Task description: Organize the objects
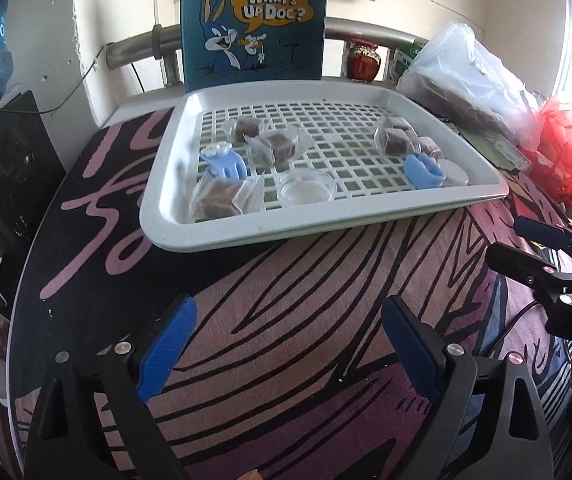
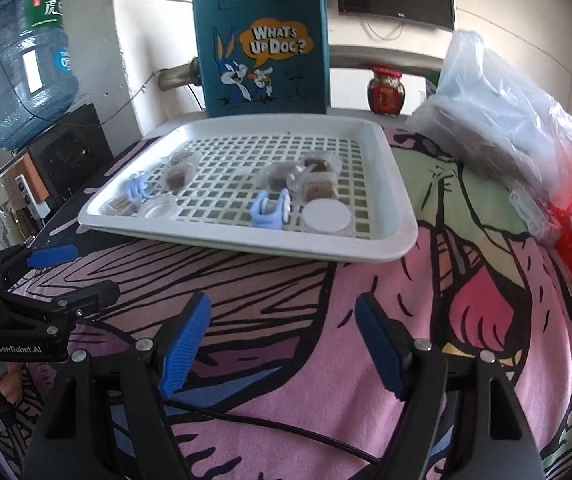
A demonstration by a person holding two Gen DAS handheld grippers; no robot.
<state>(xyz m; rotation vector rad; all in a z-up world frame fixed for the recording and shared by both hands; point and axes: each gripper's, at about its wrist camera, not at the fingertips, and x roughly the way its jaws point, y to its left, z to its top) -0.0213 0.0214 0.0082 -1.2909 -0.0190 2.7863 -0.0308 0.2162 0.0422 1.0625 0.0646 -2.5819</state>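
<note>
From the left wrist, the left gripper [image 1: 286,348] hangs nearest, its blue pads spread wide apart over the cartoon-printed cloth [image 1: 286,280], gripping nothing. Beyond it the white grid tray [image 1: 174,200] sits on the cloth. Near the tray's front edge lie a wrapped brown sweet [image 1: 222,200] at the left corner, a small clear glass dish [image 1: 306,190] mid-edge, and a blue clip [image 1: 422,170] touching a white round lid [image 1: 456,172] toward the right corner. Another blue clip [image 1: 224,162] lies by the left edge; more wrapped sweets [image 1: 396,140] sit further back. The right gripper [image 1: 526,248] pokes in at the right, over the cloth, apart from the tray.

From the right wrist, the right gripper [image 2: 282,348] likewise stands open and empty above the cloth [image 2: 326,380]. The tray [image 2: 402,216] lies ahead, the white lid [image 2: 325,218] in its near right corner, a blue clip [image 2: 270,212] just beside it. A teal Bugs Bunny tote bag [image 2: 262,56] stands behind the tray, a red jar [image 2: 386,90] to its right.
</note>
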